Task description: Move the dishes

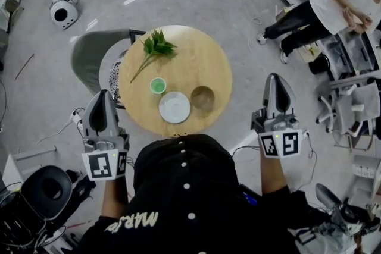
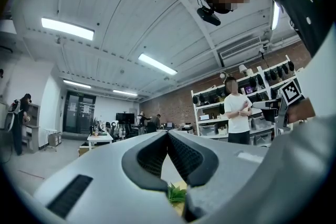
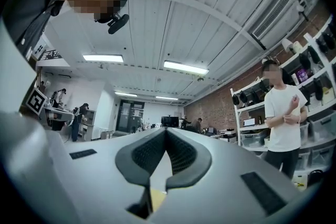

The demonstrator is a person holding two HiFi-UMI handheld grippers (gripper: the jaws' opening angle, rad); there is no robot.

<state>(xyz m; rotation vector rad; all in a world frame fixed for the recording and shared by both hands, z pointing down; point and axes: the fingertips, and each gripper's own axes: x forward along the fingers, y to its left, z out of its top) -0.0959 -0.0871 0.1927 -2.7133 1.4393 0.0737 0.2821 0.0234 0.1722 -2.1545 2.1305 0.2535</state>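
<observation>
Dishes sit in a cluster on the near half of a round wooden table (image 1: pixel 199 56): a white plate (image 1: pixel 174 107) closest to the person, a small green cup (image 1: pixel 158 85) just beyond it to the left, and a brown bowl (image 1: pixel 202 98) just beside the plate on the right. None of them is touched by either tool. A leafy green sprig (image 1: pixel 156 46) lies farther back on the tabletop, its stem running toward the cup. The left gripper (image 1: pixel 102 95) is held off the table's left edge, near the rim but over the floor, with its tips pointing forward, away from the person's body. Its marker cube (image 1: pixel 104 165) faces up toward the head camera. In its own view the left gripper (image 2: pixel 168 135) has its two ribbed pads pressed together at the tips with nothing caught between them; a bit of the sprig (image 2: pixel 176 194) shows through the gap lower down. The right gripper (image 1: pixel 275 77) hangs well apart from the table on the right side, also aimed forward, with its marker cube (image 1: pixel 281 143) at the wrist end. Seen from its own camera, the right gripper (image 3: pixel 166 131) is likewise clenched tip to tip and empty. A grey chair (image 1: pixel 89 56) stands against the table's far left, and a person in a white shirt (image 1: pixel 333 3) stands by shelving at the upper right.
</observation>
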